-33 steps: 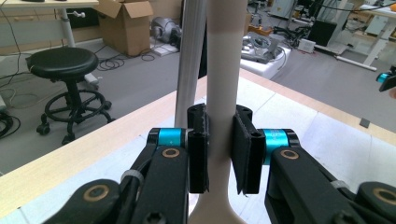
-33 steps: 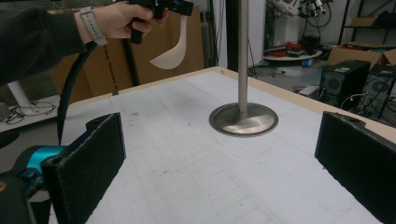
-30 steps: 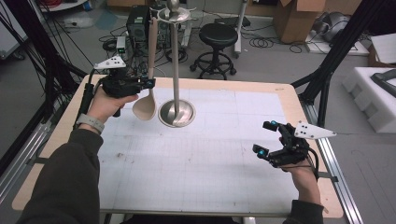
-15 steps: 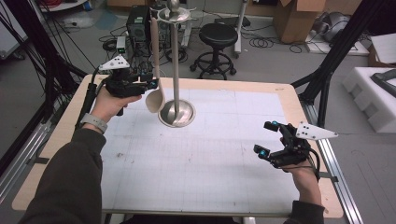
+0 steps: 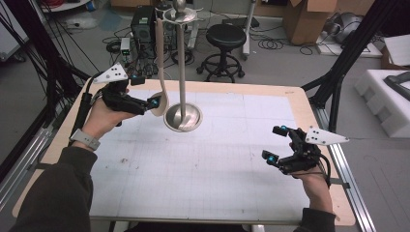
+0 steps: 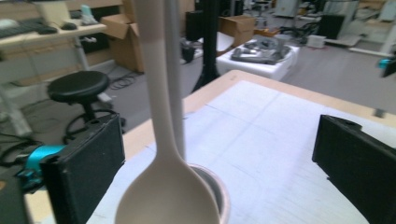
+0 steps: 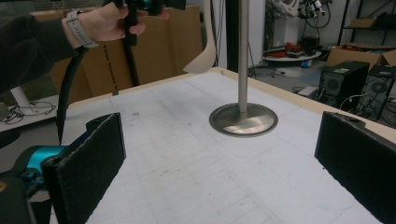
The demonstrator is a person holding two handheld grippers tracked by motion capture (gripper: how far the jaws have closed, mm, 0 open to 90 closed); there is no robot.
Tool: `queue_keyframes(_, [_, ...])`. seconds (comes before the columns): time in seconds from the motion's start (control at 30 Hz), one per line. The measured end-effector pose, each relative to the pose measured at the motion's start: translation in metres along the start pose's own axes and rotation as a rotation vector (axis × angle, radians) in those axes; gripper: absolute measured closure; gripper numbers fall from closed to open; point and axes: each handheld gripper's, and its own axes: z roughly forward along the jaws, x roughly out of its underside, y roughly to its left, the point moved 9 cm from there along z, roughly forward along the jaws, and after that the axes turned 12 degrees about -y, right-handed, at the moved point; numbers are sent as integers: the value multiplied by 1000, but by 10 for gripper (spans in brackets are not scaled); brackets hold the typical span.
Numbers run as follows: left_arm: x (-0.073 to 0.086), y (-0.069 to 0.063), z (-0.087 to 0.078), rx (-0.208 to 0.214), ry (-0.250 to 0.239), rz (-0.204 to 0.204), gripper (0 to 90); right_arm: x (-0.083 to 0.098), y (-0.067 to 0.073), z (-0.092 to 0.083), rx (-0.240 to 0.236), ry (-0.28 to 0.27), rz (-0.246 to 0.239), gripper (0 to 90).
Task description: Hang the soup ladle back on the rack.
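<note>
The table (image 5: 208, 179) carries a metal stand (image 5: 182, 72) with a round base. A pale spoon (image 5: 160, 72) hangs from the stand's top, its bowl low between the parted jaws of the left gripper (image 5: 145, 99), nearer the left jaw, touching neither. The right gripper (image 5: 275, 145) is well away from the stand, jaws wide apart around nothing.

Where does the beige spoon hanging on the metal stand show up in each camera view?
High view: the spoon hangs upper left of centre, its bowl by the left claw.
Left gripper view: spoon, close up, left of centre, between open jaws.
Right gripper view: spoon bowl, top centre.
Shared landmark: the stand's round base.
</note>
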Motion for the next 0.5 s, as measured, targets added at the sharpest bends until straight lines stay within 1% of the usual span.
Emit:
queue_keyframes(0.03, [2,-1,-2,0,4,-5,17,0,0,0,1,1,-2,7])
queue_keyframes(0.1, [4,-4,-6,5,-19,4,17,0,0,0,1,1,-3,7])
queue_keyframes(0.17, [7,-5,-9,7,-27,-5,17,1,0,-1,4,2,-3,7])
queue_keyframes(0.27, [12,-6,-15,2,-32,28,17,1,0,-2,8,-1,0,7])
queue_keyframes(0.33, [12,-8,-18,10,-55,26,17,0,0,-3,12,-1,0,7])
queue_keyframes(0.37, [13,-8,-21,8,-62,32,17,0,0,-4,13,-2,-2,7])
queue_keyframes(0.4, [13,-8,-24,-2,-67,61,17,0,-1,-4,16,-4,-6,7])
queue_keyframes(0.43, [14,-9,-27,-2,-73,79,17,-1,0,-5,17,-3,-5,7])
queue_keyframes(0.47, [16,-10,-30,6,-80,75,17,-1,0,-5,17,-5,-3,7])
queue_keyframes(0.5, [18,-11,-33,11,-84,63,17,0,0,-5,19,-4,-2,7])
